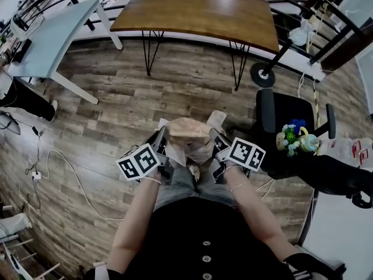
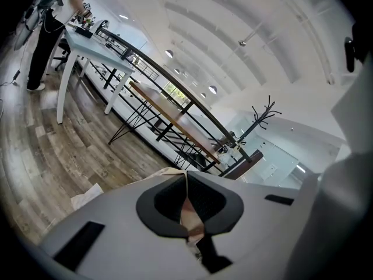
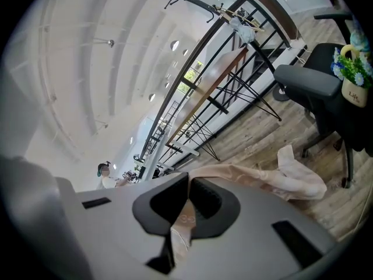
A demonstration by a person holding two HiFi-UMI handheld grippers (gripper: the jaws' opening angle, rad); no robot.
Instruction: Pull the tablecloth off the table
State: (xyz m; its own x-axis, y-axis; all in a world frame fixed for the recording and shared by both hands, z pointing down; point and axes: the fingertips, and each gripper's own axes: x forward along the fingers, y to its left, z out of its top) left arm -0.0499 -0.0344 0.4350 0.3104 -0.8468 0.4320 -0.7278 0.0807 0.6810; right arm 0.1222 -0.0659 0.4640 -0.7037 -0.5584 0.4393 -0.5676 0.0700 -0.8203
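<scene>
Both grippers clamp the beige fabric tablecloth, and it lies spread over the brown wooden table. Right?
Wrong on the spread. The left gripper and right gripper do clamp the beige fabric tablecloth, but it is bunched up between them, off the table. The brown wooden table is bare, as the head view shows.

1. A white counter (image 1: 49,39) stands at the upper left on the plank floor (image 1: 116,115).
2. A black office chair (image 1: 288,107) carries a pot of flowers (image 1: 294,137).
3. A white cable (image 1: 78,185) trails across the floor.
</scene>
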